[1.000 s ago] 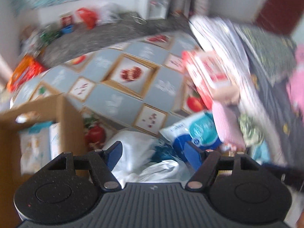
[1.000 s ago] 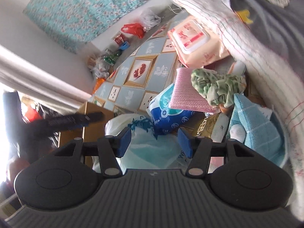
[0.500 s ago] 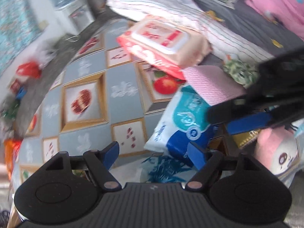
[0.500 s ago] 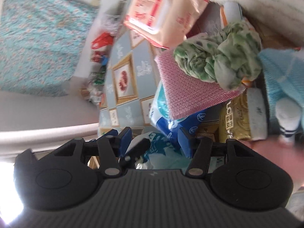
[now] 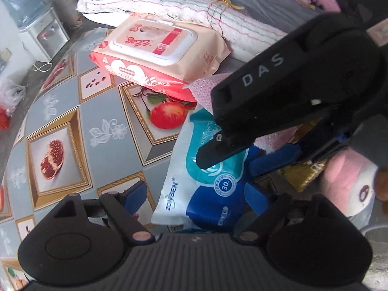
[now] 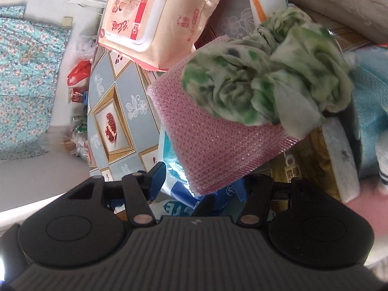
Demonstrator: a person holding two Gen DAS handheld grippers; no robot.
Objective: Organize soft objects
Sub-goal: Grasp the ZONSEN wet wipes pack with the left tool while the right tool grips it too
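Note:
My left gripper (image 5: 196,196) points down over a blue and white wipes pack (image 5: 206,194). Its jaws are opening, and the pack lies between the fingers with a gap at the left pad. My right gripper (image 5: 228,167) reaches in from the right, just above the same pack. In the right wrist view, the right gripper (image 6: 201,186) has its jaws opening slightly over a corner of a pink textured cloth (image 6: 218,140) and the blue pack (image 6: 174,189). A crumpled green and white cloth (image 6: 266,84) rests on the pink cloth.
A large peach and red wipes pack (image 5: 157,48) lies behind on the fruit-patterned tablecloth (image 5: 72,126). A striped white towel (image 5: 169,2) is farther back, with a gold packet (image 6: 312,165), a light blue towel (image 6: 371,109) and a pink soft toy (image 5: 344,184) at right.
Both grippers have rolled and sunk toward the pile. The cardboard box has left the left wrist view, the right gripper has come into it, and the left jaws stand wider.

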